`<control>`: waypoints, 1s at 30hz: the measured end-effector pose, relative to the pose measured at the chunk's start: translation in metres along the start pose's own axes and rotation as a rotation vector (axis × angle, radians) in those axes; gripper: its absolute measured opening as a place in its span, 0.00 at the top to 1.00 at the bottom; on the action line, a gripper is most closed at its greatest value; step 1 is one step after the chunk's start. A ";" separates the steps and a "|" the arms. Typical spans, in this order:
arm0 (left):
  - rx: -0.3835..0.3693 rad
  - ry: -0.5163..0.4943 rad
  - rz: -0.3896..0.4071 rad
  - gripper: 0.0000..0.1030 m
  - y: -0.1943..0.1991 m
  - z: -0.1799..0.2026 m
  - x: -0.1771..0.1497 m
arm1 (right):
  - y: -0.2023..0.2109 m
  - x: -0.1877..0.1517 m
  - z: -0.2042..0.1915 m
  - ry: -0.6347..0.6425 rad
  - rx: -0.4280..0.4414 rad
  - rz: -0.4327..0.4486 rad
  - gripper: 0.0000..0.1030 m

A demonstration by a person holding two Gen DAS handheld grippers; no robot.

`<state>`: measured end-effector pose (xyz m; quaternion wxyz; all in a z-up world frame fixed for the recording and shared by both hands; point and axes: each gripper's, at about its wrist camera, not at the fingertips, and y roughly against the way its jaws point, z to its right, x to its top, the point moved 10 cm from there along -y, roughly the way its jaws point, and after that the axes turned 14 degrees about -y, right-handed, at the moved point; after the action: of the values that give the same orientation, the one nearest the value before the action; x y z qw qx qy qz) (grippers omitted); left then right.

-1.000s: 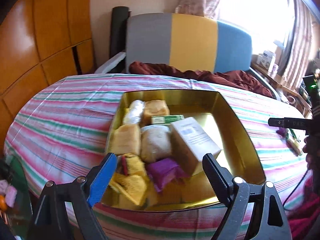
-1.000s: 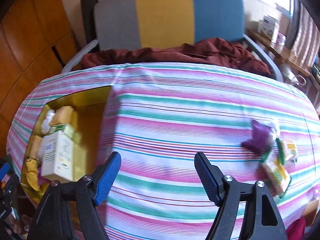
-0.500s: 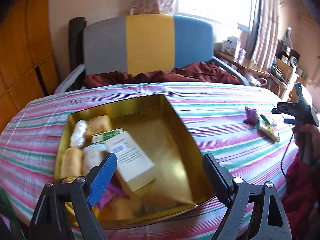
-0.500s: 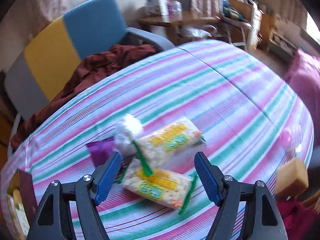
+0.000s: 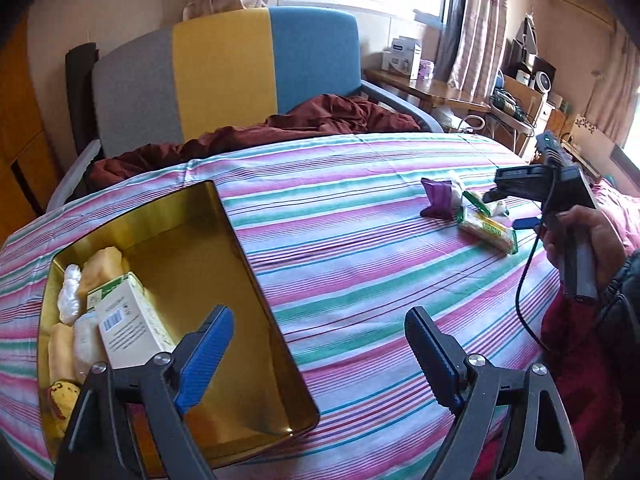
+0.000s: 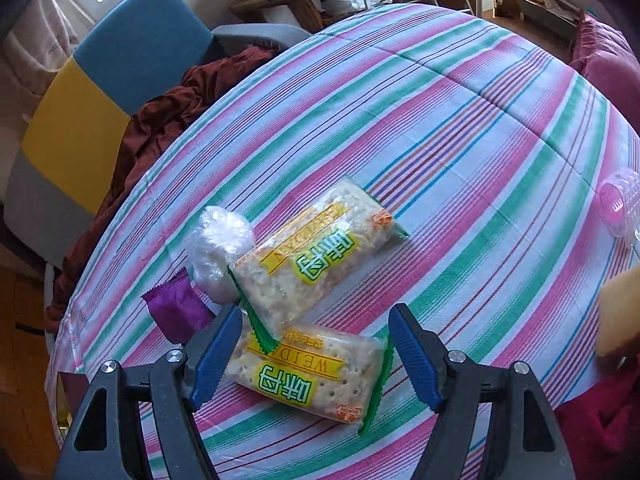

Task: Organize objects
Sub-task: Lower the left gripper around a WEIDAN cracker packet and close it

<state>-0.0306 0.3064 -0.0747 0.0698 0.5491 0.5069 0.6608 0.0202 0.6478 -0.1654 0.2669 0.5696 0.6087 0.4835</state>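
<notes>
- Gold tin (image 5: 256, 300), rectangular, open-topped, sits on the striped tablecloth (image 5: 360, 272). Contents are crowded into its left half: a white carton with barcode (image 5: 128, 328), a green-edged box behind it, tan wrapped buns (image 5: 102, 264), clear-wrapped white pieces, and a yellow crinkled packet (image 5: 64, 394) at the near corner. Right half of the tin is bare.
- Loose items lie in a cluster well apart from the tin: two clear cracker packs with green ends and yellow-green labels, a white wrapped roll (image 6: 220, 252), and a purple packet (image 6: 178, 310).
- Far cracker pack (image 6: 316, 256) overlaps the corner of the near cracker pack (image 6: 308, 380); the roll touches the far pack.
- Right gripper (image 6: 310, 354): jaws apart, straddling the near cracker pack; pads not visibly pressing it. A hand (image 5: 580, 236) holds the handle.
- Left gripper (image 5: 316, 356): jaws wide apart, nothing between them, hovering over the tin's right wall.
</notes>
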 end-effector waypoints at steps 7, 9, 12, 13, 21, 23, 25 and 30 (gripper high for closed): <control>-0.014 -0.014 -0.009 0.15 -0.003 0.009 0.002 | -0.021 -0.042 -0.032 0.160 0.046 -0.165 0.23; -0.015 -0.014 -0.012 0.15 -0.005 0.009 0.004 | -0.022 -0.062 -0.048 0.225 0.111 -0.232 0.23; -0.019 -0.009 -0.017 0.15 -0.009 0.009 0.011 | -0.018 -0.087 -0.067 0.260 0.208 -0.317 0.26; -0.022 -0.007 -0.016 0.15 -0.012 0.010 0.015 | -0.014 -0.086 -0.068 0.282 0.190 -0.281 0.26; -0.064 -0.061 -0.036 0.15 -0.047 0.039 0.043 | 0.006 -0.037 -0.060 0.145 0.210 -0.093 0.25; -0.080 -0.102 -0.039 0.15 -0.060 0.055 0.051 | 0.012 -0.022 -0.054 0.103 0.201 -0.037 0.25; -0.091 -0.141 -0.045 0.15 -0.074 0.070 0.057 | 0.014 -0.011 -0.048 0.057 0.199 -0.012 0.25; -0.123 -0.186 -0.069 0.15 -0.109 0.097 0.073 | 0.016 0.005 -0.027 -0.047 0.184 0.014 0.25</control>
<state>-0.0316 0.4630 -0.1197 0.1726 0.5849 0.4751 0.6343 0.0030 0.6435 -0.1392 0.2242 0.6072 0.6402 0.4138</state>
